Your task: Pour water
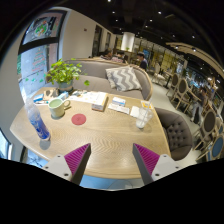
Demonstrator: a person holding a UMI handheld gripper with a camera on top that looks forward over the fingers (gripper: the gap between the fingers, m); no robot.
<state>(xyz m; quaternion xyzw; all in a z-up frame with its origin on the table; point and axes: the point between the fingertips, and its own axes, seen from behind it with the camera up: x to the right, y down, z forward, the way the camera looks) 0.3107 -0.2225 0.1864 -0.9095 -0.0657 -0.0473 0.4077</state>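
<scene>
A long wooden bench (100, 128) fills the middle of the room. The claw (112, 161) hangs above its near edge, high up and far from the things on it.

At the near left end of the bench stands a tall bottle (39, 126) with blue on it. It is upright, and it is beyond the left finger. A little further back and to the right sits a green mug (57, 107). Behind the mug is a leafy green plant (64, 73). Next to the mug, more to the right, lies a small round pink coaster (79, 119), flat on the wood.

In the middle of the far side lie some books or papers (98, 99), and one more flat white thing (119, 104) lies just right of them. Near the right end stands a small cup (141, 120) with some small things around it that are too tiny to make out.

The claw is open. Its two fingers are spread wide apart, with pink pads (76, 155) on the inside. Nothing is between them but the bare wood of the bench below.

A grey chair (176, 131) stands at the right end of the bench. Behind the bench is a sofa with a striped cushion (124, 78).
</scene>
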